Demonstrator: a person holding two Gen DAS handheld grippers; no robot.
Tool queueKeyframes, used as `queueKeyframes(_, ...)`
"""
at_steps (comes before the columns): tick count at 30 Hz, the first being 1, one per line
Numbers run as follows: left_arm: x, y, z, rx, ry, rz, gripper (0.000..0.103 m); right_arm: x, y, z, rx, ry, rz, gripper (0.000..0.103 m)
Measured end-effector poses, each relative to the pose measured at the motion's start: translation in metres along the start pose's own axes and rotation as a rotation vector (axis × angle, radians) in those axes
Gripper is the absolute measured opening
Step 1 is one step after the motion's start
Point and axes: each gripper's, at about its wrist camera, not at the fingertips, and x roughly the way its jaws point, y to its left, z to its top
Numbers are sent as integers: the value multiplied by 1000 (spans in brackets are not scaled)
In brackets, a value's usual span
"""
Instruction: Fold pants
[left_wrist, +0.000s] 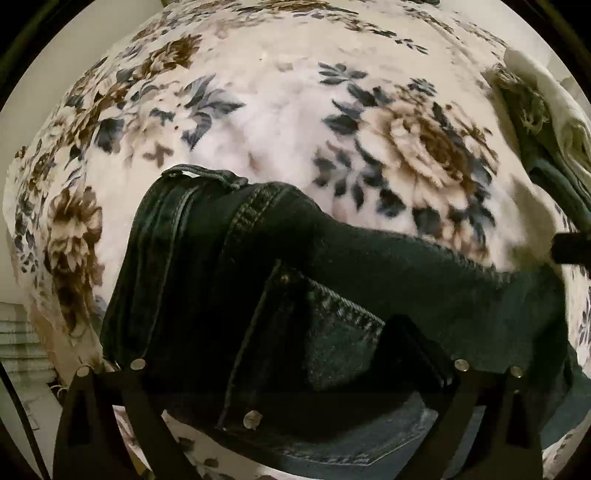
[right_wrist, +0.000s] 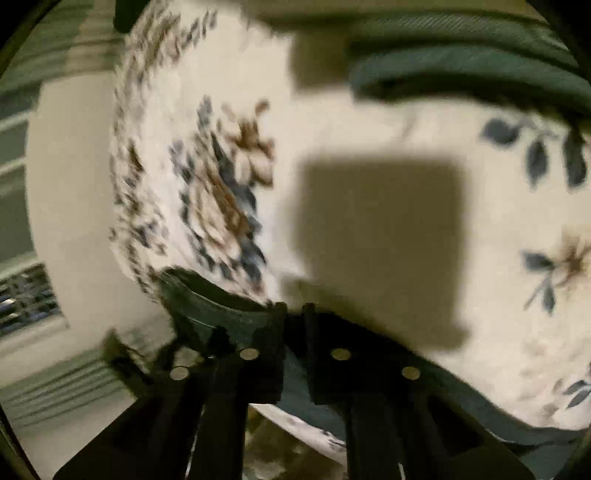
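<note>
Dark denim pants (left_wrist: 258, 258) lie folded lengthwise on a floral blanket (left_wrist: 280, 96), waistband at the far left, a back pocket near the camera. My left gripper (left_wrist: 295, 354) hangs over the seat of the pants with its jaws spread wide apart; cloth lies between them but is not pinched. In the blurred right wrist view, my right gripper (right_wrist: 294, 314) is nearly shut, its fingers pinching the edge of the dark pants (right_wrist: 229, 310) just above the blanket (right_wrist: 369, 129). The right gripper's tip (left_wrist: 570, 251) shows at the right edge of the left wrist view.
A pile of folded clothes, green and cream, (left_wrist: 554, 140) lies at the right of the bed and shows in the right wrist view (right_wrist: 461, 70). The bed's edge and a white wall (right_wrist: 66, 184) are to the left. A square shadow (right_wrist: 380, 236) falls on the blanket.
</note>
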Motion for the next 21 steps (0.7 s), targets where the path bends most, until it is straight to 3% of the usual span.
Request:
queueKeyframes(1,0,1,1,-6,3,-6,102,-3,-4,1,20,7,10,9)
queueKeyframes(3,-1,3,3,-14,10,-11,102,-6,-7,2,11,52,2,22)
queueKeyframes(4,-3,5,3,-20,9,-15,102,-3,-5,0,-11,75,-1,43)
queueKeyframes(5,-5,6,4,-24,7,-18,102,2,-3,-1,-47,104,-7,57)
queueKeyframes(6,-6,7,6,-25,7,-18,102,16,7,-2,-65,124,-9,59)
queueKeyframes(10,-4,7,6,-18,11,-12,102,59,4,-4,-145,284,-109,59)
queueKeyframes(13,-3,3,7,-1,8,1,102,75,6,-4,-209,336,-102,56)
queueKeyframes(14,-2,1,6,2,9,3,102,77,10,-6,-247,347,-96,34)
queueKeyframes(15,-1,-1,6,6,9,7,102,78,17,-7,-290,341,-111,21)
queueKeyframes(16,0,-1,6,16,10,9,102,76,19,-8,-292,329,-130,16)
queueKeyframes(19,3,-5,4,38,8,3,102,45,19,2,-290,218,-178,14)
queueKeyframes(21,5,-5,3,54,13,1,102,31,7,7,-209,189,-133,14)
